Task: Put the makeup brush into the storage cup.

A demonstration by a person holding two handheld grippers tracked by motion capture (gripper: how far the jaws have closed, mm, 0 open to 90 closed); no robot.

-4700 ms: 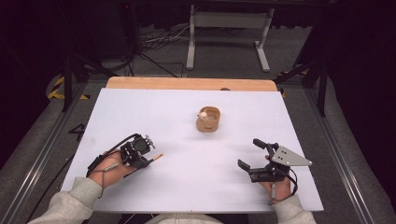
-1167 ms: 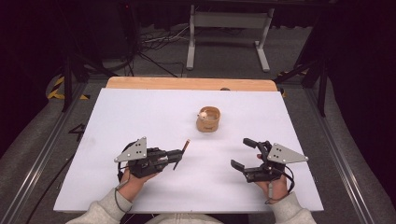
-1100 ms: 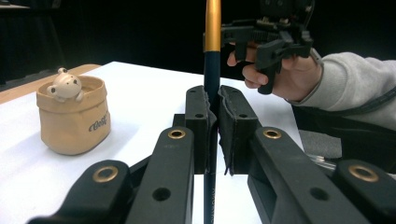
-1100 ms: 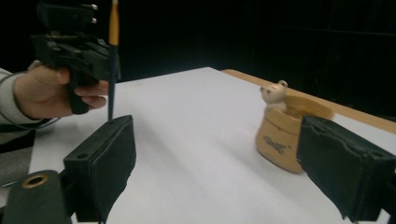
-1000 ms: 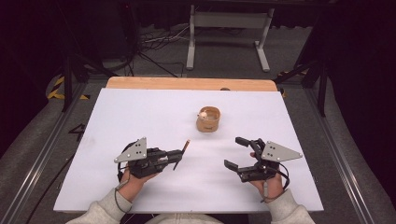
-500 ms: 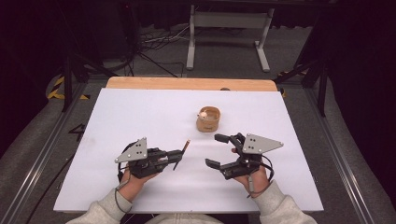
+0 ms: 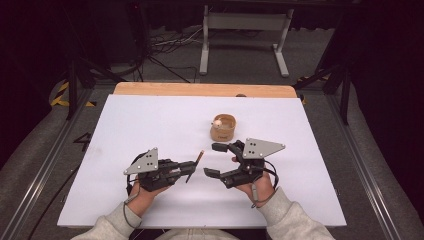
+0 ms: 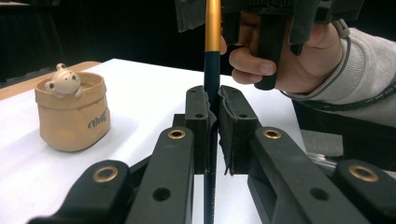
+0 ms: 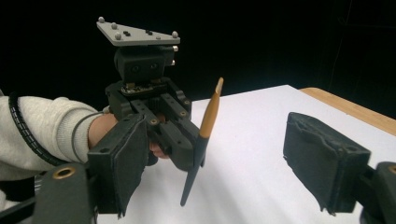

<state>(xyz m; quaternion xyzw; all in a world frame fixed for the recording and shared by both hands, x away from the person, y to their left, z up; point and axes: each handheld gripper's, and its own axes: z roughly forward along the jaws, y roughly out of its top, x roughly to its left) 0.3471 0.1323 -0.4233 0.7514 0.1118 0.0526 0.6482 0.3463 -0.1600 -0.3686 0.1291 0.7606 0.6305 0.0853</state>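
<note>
Your left gripper (image 7: 190, 170) is clamped on the pencil (image 7: 195, 163), held above the white table (image 7: 150, 125); your right gripper (image 7: 216, 160) sits just beside it, jaws wide apart. Pot (image 7: 223, 128) behind them. Dark room, grey floor (image 7: 240, 65), cables (image 7: 165, 42), metal stand (image 7: 245, 30).

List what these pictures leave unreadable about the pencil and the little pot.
- Dark-blue-and-gold pencil: upper end cut off by the left gripper view's top edge.
- Small tan bear-topped pot: contents hidden by its wall in the high view.
- Pot's lettering: too small in the left gripper view.
</note>
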